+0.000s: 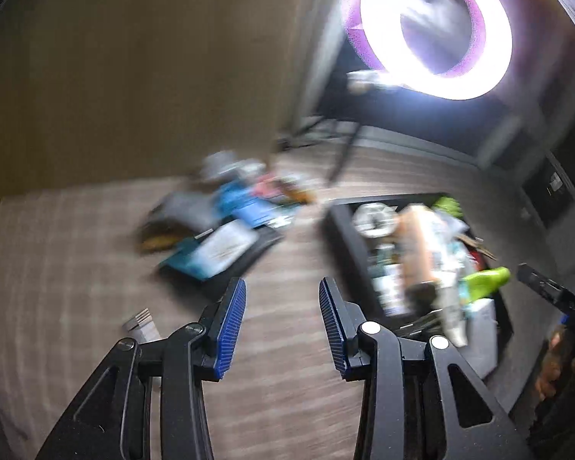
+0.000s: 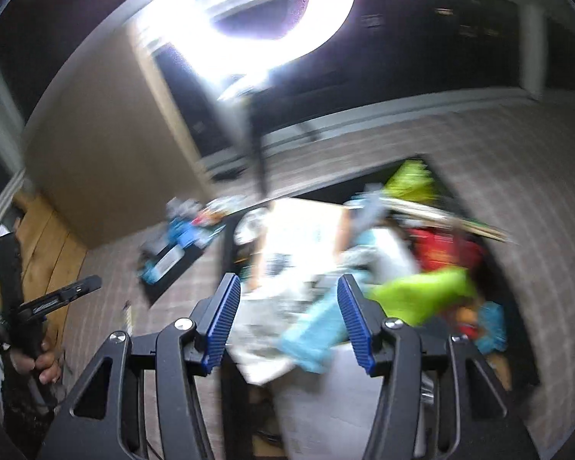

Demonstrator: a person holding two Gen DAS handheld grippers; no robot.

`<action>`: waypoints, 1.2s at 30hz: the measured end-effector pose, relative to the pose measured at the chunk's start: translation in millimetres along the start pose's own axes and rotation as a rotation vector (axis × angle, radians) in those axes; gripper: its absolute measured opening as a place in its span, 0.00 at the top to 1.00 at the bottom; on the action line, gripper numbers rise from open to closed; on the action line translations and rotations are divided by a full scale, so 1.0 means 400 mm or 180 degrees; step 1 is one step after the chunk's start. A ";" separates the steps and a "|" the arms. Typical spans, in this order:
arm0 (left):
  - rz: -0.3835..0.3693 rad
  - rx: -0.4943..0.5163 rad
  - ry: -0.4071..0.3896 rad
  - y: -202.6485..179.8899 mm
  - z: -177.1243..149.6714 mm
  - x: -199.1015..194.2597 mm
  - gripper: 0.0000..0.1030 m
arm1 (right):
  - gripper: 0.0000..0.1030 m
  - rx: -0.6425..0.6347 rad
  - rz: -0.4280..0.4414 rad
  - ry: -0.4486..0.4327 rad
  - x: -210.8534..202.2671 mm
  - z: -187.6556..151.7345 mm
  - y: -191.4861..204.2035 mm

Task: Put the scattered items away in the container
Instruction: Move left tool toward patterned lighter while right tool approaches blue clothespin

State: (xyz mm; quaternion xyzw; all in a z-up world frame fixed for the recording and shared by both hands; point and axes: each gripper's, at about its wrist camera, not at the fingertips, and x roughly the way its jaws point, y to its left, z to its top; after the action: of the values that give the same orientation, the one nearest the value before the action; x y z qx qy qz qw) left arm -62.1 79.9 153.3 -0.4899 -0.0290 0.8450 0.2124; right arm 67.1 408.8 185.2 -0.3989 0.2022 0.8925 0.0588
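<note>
Container [image 1: 337, 230], black and heaped with blurred clutter; both tools [image 1: 281, 326] [image 2: 287, 322] gape empty.

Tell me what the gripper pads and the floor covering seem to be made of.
Pads on the left hand-held gripper: blue, finely ribbed, matte; probably rubber or soft plastic. Floor covering: looks like a woven carpet or mat, beige with a faint grid pattern and no shine; blur leaves it uncertain.
</note>
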 end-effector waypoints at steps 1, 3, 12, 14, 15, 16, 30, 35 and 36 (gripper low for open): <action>0.0058 -0.0111 0.0020 0.040 -0.016 0.002 0.64 | 0.50 -0.0155 0.0081 0.0072 0.032 0.003 0.045; 0.0170 -0.0365 0.0084 0.124 -0.050 0.015 0.64 | 0.50 -0.0389 0.0178 0.0182 0.080 0.003 0.113; 0.0302 -0.0608 0.0256 0.216 -0.118 0.080 0.64 | 0.50 -0.0697 0.0283 0.0788 0.362 -0.008 0.381; 0.0341 -0.0569 0.0299 0.218 -0.120 0.103 0.64 | 0.50 -0.0573 0.0275 0.0874 0.418 -0.005 0.408; 0.0352 -0.0551 0.0316 0.218 -0.120 0.112 0.64 | 0.50 -0.0505 0.0368 0.0905 0.442 -0.003 0.421; 0.0354 -0.0542 0.0324 0.218 -0.119 0.118 0.64 | 0.50 -0.0524 0.0468 0.0898 0.455 0.000 0.435; 0.0501 -0.0580 0.0389 0.234 -0.145 0.189 0.71 | 0.53 -0.1725 0.0490 0.1013 0.622 -0.027 0.629; 0.0564 -0.0562 0.0319 0.235 -0.158 0.187 0.77 | 0.63 -0.1838 0.0447 0.1135 0.663 -0.046 0.646; 0.0567 -0.0554 0.0316 0.235 -0.160 0.186 0.78 | 0.64 -0.1859 0.0423 0.1129 0.667 -0.052 0.648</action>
State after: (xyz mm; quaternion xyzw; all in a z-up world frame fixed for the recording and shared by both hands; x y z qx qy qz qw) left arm -71.3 13.3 35.1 -0.5483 -0.0481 0.8295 0.0944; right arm -167.6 149.2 57.9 -0.5338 -0.0292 0.8313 -0.1522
